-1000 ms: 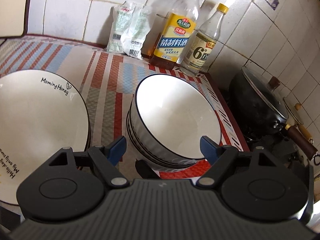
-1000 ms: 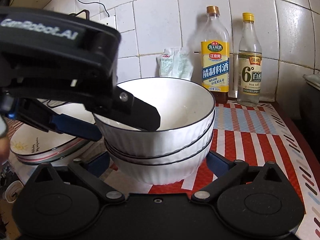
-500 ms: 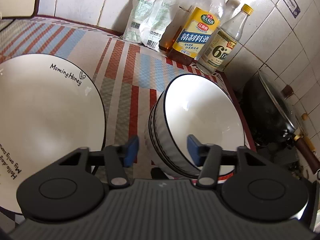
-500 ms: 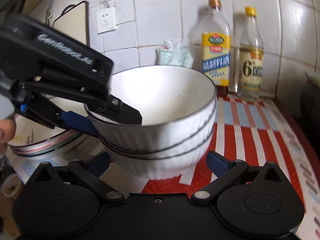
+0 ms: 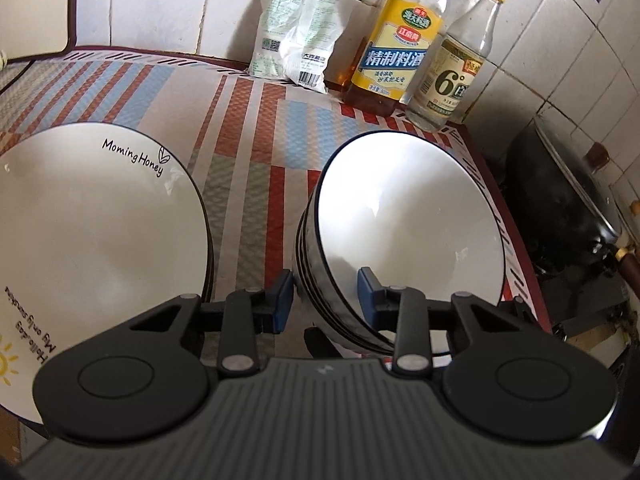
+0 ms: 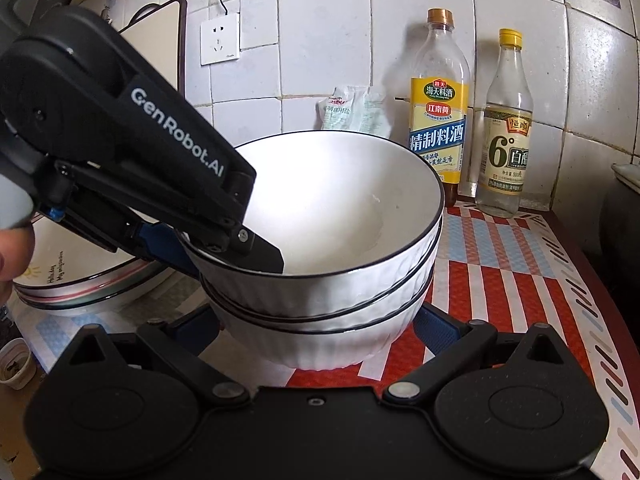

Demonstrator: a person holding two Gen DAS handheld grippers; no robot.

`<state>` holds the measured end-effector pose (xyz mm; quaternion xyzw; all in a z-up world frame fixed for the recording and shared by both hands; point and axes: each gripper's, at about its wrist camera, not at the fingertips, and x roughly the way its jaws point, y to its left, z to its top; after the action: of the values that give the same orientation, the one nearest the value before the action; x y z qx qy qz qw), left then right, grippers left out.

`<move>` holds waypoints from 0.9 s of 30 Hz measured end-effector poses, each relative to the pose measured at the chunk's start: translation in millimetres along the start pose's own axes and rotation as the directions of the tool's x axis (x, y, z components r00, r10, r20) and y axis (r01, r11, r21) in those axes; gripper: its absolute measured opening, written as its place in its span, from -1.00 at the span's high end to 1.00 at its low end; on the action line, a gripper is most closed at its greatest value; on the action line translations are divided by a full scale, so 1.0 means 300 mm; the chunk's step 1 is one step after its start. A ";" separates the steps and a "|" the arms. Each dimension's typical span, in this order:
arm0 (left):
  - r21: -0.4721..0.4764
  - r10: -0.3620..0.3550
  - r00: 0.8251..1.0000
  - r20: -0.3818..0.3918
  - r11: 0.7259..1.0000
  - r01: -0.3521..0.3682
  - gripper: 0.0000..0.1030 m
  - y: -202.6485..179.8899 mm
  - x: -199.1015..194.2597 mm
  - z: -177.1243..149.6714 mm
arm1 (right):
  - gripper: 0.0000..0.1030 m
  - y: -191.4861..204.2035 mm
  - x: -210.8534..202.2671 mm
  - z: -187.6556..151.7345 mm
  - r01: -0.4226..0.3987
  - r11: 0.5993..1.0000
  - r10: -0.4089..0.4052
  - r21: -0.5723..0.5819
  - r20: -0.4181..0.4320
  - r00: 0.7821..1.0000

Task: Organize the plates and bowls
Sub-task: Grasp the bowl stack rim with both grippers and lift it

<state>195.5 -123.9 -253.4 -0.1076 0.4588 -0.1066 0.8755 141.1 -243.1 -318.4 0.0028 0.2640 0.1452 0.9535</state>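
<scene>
- Left gripper (image 5: 325, 294) was closing over the near-left rim of the top bowl (image 5: 408, 220): one blue pad outside the wall, the other inside the bowl; whether the pads already pressed on the wall could not be told
- In the right wrist view the same left gripper (image 6: 224, 248) came in from the left, its black inner finger lying in the bowl past the rim
- Right gripper (image 6: 316, 330) was open wide, a blue fingertip on each side of the bowl stack (image 6: 320, 320) low down, apart from its walls as far as visible
- Bowl stack: three white ribbed bowls with dark rims, nested, top one tilted a little, standing on the striped mat (image 5: 248, 152) right of centre
- Plate stack (image 5: 92, 232) sat left of the bowls, close but apart; top plate white with a dark rim, lettered "Morning Honey" on the far edge, a sun drawing on the near-left edge
- Far side, against the tiled wall (image 6: 320, 40): a white packet (image 5: 298, 32), then to its right a yellow-labelled bottle (image 5: 396, 48) holding brown liquid, and a clear bottle (image 5: 452, 72) with a yellow cap, the two bottles just beside each other
- Right of the mat: a black wok (image 5: 560, 200) with a lid
- Wall socket (image 6: 220, 38) far left with a cord plugged in
- Part of a person's hand (image 6: 12, 252) showed at the left edge
</scene>
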 end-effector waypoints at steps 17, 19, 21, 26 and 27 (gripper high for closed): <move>0.013 -0.004 1.000 0.008 1.000 0.004 0.37 0.008 0.002 -0.005 | -1.00 -0.005 0.031 0.006 -0.002 0.999 0.003 0.034 -0.026 1.000; 0.042 0.005 1.000 0.013 0.999 -0.005 0.37 -0.006 -0.001 -0.009 | -1.00 -0.009 0.029 0.009 -0.007 0.999 0.008 0.045 -0.034 0.999; 0.066 0.006 1.000 0.010 0.998 -0.007 0.37 -0.015 -0.003 -0.008 | -1.00 -0.011 0.028 0.013 -0.008 0.999 0.010 0.053 -0.041 0.999; 0.103 0.002 1.000 -0.005 0.995 -0.002 0.37 -0.018 -0.015 -0.009 | -1.00 -0.006 0.024 0.014 -0.004 0.999 0.007 0.054 -0.050 0.999; 0.102 0.005 1.000 -0.008 0.995 -0.005 0.37 -0.017 -0.017 -0.009 | -1.00 -0.005 0.025 0.017 -0.009 0.998 0.012 0.057 -0.056 0.998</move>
<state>189.9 -127.5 -249.5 -0.0613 0.4568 -0.1281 0.8782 150.1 -242.2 -317.9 0.0273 0.2948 0.1426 0.9445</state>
